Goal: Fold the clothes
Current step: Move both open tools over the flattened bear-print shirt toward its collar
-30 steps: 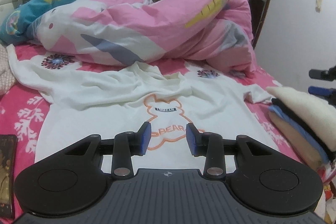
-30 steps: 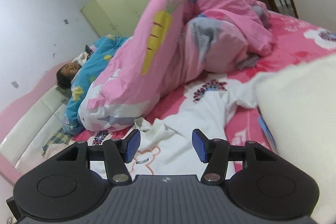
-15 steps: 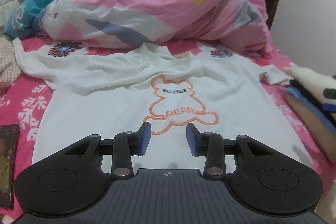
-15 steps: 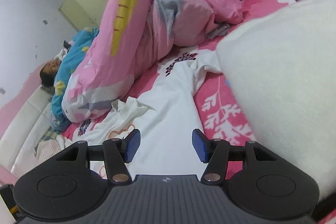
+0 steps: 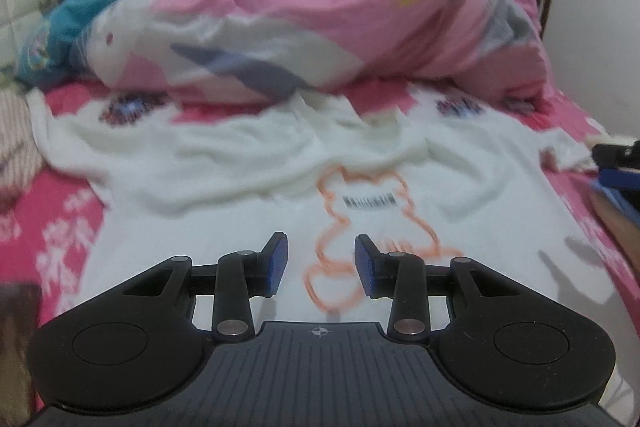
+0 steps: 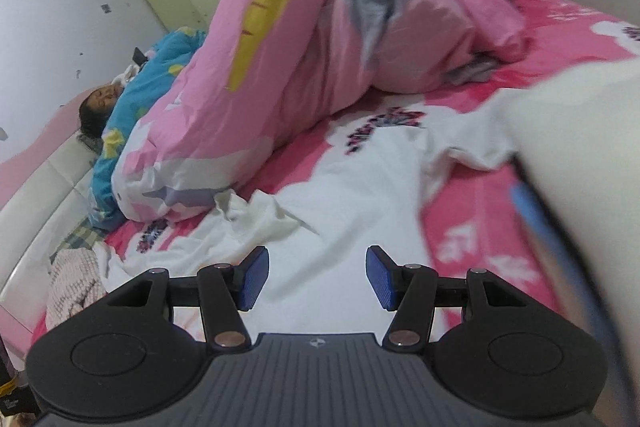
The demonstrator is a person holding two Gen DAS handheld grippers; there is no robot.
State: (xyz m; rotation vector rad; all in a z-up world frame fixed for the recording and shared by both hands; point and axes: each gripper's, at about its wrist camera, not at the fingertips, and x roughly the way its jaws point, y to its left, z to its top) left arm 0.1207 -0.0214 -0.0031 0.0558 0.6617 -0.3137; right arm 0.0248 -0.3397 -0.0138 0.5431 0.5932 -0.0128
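White shirt (image 5: 224, 227) was laid flat, unfolded, on bed (image 5: 60, 227); sleeve (image 6: 472, 143) at 2 o'clock. Left gripper (image 5: 321, 265) and right gripper (image 6: 316, 277) were held wide, empty. An edge grasp was judged needed.

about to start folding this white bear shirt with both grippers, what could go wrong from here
1. The white shirt is not flat: its collar area is bunched against the pink quilt, so a fold now may trap wrinkles or snag the quilt.
2. The folded stack sits right beside the right gripper, near the shirt's sleeve; a sweep could knock it over.
3. Both grippers, including the left gripper, are open and hold nothing, so a shallow pinch may slip.
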